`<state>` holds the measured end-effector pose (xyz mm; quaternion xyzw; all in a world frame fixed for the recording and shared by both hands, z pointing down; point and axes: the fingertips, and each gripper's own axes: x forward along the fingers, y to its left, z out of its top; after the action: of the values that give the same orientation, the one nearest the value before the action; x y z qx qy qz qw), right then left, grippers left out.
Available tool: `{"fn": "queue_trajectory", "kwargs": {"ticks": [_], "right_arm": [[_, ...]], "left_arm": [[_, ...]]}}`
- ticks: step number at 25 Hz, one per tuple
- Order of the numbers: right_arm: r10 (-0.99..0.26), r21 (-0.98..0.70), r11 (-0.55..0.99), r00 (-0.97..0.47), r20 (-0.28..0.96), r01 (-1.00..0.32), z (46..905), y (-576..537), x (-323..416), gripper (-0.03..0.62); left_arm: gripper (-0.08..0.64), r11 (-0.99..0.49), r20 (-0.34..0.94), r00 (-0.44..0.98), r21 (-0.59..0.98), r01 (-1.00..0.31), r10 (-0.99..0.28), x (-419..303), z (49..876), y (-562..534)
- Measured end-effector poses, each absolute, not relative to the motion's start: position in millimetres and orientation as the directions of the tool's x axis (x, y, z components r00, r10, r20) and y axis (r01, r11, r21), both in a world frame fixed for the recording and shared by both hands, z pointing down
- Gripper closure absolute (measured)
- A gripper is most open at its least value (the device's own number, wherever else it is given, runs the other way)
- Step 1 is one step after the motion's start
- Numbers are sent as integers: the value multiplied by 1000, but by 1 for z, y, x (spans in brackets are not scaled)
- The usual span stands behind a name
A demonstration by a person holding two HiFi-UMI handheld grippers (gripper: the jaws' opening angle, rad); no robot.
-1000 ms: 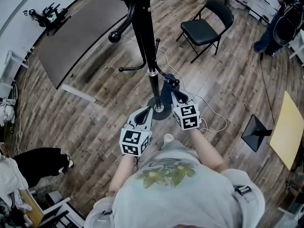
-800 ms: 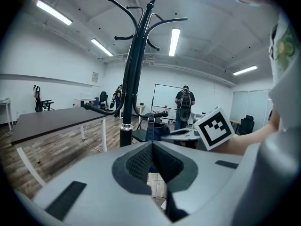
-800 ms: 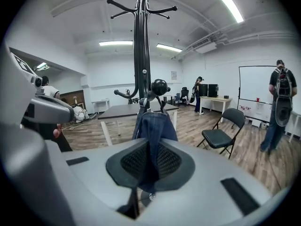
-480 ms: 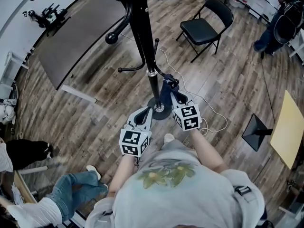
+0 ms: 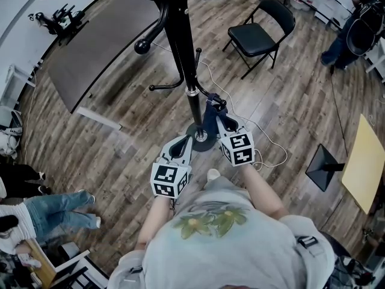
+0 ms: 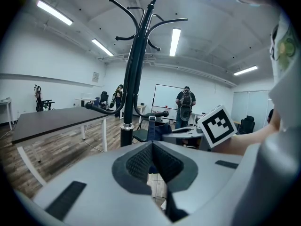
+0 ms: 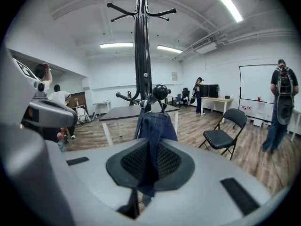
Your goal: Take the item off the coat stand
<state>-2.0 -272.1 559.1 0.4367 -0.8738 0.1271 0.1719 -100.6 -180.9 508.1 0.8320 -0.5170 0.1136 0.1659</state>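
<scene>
A tall black coat stand (image 5: 180, 47) rises in front of me from a round base (image 5: 200, 137). From the knob of a low hook (image 7: 160, 92) hangs a blue denim item (image 7: 155, 126), also visible beside the pole as the denim item (image 5: 210, 117). My right gripper (image 7: 150, 161) is shut on its lower fold, and the cloth runs down between the pads. In the head view the right gripper (image 5: 219, 118) reaches up to the hook. My left gripper (image 5: 184, 142) sits lower left of the base, shut, and in its own view the left gripper (image 6: 151, 157) has nothing between its pads.
A black folding chair (image 5: 258, 36) stands behind right of the stand, a dark table (image 5: 99, 44) behind left. A white cable (image 5: 272, 149) loops on the wood floor. A person (image 5: 356, 29) stands far right; another person's legs (image 5: 51, 212) lie low left.
Both grippers stay where they were. The person at the lower left has shifted, jeans-clad legs now lying further left.
</scene>
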Motion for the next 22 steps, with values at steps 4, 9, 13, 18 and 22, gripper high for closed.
{"fn": "queue_trajectory", "kwargs": {"ticks": [4, 9, 13, 18, 22], "right_arm": [[-722, -71, 588, -562, 404, -806, 556, -272, -2, 568], [-723, -67, 594, -568, 393, -802, 550, -273, -3, 568], [-727, -71, 595, -574, 376, -800, 544, -274, -3, 568], [-732, -71, 596, -578, 360, -800, 536, -272, -3, 567], [-738, -73, 592, -576, 351, -803, 532, -271, -1, 567]], "left_arm": [[545, -412, 362, 442, 160, -897, -821, -100, 510, -180], [545, -415, 360, 445, 161, -895, -820, -99, 509, -181], [545, -418, 357, 448, 160, -894, -820, -97, 508, -181], [545, -419, 356, 449, 161, -894, -820, -97, 507, -178], [545, -423, 353, 451, 160, -892, -820, -96, 506, -176]]}}
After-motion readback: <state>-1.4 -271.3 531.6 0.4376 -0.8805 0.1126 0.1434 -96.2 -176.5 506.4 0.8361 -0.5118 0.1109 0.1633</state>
